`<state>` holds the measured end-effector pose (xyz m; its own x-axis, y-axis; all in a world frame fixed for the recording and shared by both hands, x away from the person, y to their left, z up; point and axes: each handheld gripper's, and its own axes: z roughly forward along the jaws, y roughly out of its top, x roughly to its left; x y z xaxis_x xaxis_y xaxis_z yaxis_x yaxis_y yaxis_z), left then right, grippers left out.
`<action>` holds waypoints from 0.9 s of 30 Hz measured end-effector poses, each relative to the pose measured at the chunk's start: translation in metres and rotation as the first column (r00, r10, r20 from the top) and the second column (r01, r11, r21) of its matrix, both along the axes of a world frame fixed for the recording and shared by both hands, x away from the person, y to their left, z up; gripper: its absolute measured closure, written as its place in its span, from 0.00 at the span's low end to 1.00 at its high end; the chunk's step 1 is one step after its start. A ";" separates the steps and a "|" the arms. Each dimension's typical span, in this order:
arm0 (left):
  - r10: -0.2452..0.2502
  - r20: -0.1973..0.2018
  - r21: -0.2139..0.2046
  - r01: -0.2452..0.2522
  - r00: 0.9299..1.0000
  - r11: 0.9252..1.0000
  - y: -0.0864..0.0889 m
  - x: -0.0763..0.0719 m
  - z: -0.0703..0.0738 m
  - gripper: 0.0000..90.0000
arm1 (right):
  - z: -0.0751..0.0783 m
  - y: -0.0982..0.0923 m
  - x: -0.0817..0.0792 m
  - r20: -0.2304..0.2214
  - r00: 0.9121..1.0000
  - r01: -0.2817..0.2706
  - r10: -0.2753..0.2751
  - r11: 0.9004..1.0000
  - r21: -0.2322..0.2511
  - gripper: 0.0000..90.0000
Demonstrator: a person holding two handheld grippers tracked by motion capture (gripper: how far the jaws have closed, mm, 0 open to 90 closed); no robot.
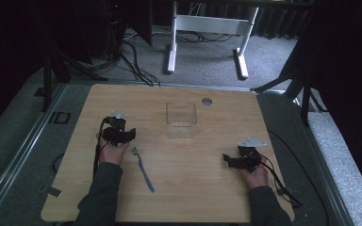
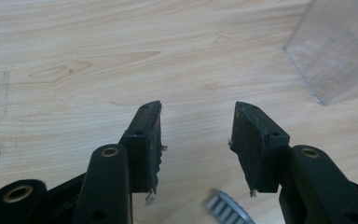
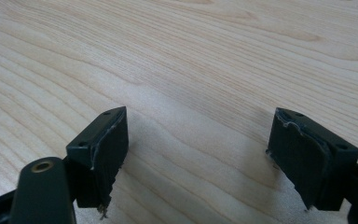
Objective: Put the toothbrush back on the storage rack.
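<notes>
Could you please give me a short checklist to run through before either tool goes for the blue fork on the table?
1. Left tool open with nothing between its jaws: ok, bare wood shows in the gap in the left gripper view.
2. Right tool open and holding nothing: ok, its jaws stand wide over bare table.
3. Blue fork lying free on the table, untouched: ok, just beside the left hand.
4. Clear container upright: ok.
5. Container with nothing inside: cannot tell for sure; it looks that way in the high view.
6. Cables clear of the fork: ok, they trail along the forearms.
</notes>
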<state>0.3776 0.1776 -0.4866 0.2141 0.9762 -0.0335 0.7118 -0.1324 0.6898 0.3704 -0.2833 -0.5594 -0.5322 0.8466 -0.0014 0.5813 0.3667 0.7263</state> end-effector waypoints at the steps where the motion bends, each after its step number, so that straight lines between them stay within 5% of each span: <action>1: 0.000 0.000 0.000 0.000 1.000 1.000 0.000 0.000 0.000 0.58 | 0.000 0.000 0.000 0.000 1.000 0.000 0.000 1.000 0.000 0.22; 13: -0.043 -0.044 0.003 0.043 0.998 0.999 -0.018 -0.019 0.009 0.57 | 0.000 0.000 0.000 0.000 1.000 0.001 -0.001 1.000 0.001 0.22; 23: -0.024 -0.116 -0.039 0.020 0.993 0.999 -0.028 -0.023 0.008 0.59 | 0.000 0.000 0.000 0.000 1.000 0.000 0.000 1.000 0.001 0.22; 27: -0.017 -0.134 -0.021 0.015 0.991 1.000 -0.033 -0.026 0.008 0.63 | 0.000 0.000 0.000 -0.001 1.000 0.001 -0.001 1.000 0.001 0.22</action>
